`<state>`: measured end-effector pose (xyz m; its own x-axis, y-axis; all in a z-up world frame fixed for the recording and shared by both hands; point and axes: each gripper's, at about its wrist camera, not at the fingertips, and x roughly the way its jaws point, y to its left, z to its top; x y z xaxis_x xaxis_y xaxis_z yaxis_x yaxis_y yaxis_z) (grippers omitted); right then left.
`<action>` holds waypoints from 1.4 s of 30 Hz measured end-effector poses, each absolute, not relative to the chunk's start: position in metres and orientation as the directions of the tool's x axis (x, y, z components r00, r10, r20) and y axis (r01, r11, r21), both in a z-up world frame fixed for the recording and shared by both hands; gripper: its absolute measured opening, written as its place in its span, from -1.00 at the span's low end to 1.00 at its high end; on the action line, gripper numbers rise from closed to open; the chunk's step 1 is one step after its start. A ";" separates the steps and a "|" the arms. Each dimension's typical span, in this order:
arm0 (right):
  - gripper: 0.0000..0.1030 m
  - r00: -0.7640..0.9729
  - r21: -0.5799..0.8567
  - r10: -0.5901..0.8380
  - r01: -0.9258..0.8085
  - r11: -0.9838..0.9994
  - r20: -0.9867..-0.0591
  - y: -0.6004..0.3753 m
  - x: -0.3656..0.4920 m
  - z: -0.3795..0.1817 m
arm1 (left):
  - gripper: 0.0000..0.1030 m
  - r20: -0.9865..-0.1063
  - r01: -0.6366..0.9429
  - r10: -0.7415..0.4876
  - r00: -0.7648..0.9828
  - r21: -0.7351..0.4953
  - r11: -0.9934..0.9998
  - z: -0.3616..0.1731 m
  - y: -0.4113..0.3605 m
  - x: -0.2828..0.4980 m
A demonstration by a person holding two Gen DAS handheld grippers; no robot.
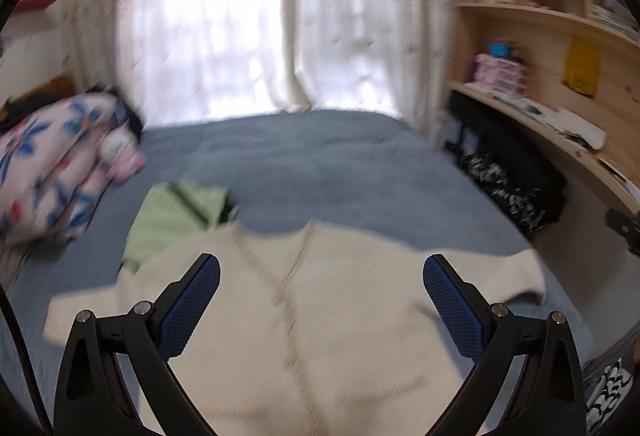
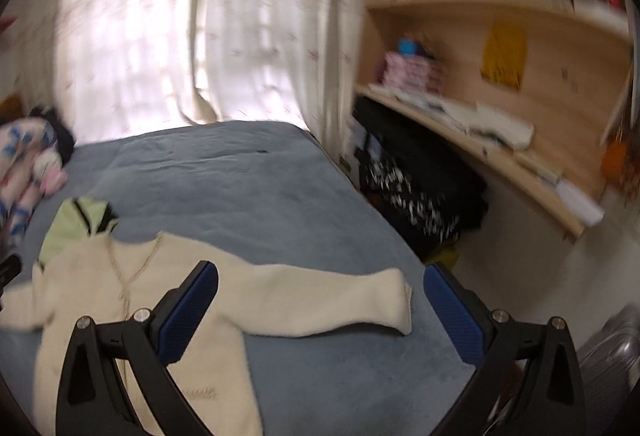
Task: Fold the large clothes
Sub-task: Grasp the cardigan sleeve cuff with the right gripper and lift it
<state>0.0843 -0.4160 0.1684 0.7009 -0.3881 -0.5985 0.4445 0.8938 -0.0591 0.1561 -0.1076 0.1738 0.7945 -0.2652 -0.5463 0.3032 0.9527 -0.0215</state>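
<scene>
Cream sweater [image 1: 340,316] flat on bed [image 2: 260,187], sleeve [image 2: 340,300] out right. Both grippers' fingers wide, empty. Frames blurred; probably pre-fold approach. Next: grasp sleeve.

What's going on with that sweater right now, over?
Left gripper and right gripper: jaws open, empty. Sweater flat on bed, sleeve out, unfolded. Green garment under its collar.
</scene>
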 end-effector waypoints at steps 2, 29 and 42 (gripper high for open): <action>1.00 0.664 0.038 -0.318 0.463 0.886 -0.677 -0.463 0.103 0.148 | 0.96 -0.532 0.327 -0.261 0.806 0.032 0.945 0.171 -0.137 0.173; 0.24 0.426 0.410 0.092 0.756 0.510 -0.900 -0.632 0.171 -0.125 | 0.96 -0.801 0.430 -0.203 0.563 0.075 0.900 -0.082 -0.350 0.296; -0.78 0.548 0.224 -0.242 0.648 0.728 -0.801 -0.577 0.181 -0.045 | 0.96 -0.787 0.405 -0.238 0.569 0.017 0.914 -0.065 -0.289 0.295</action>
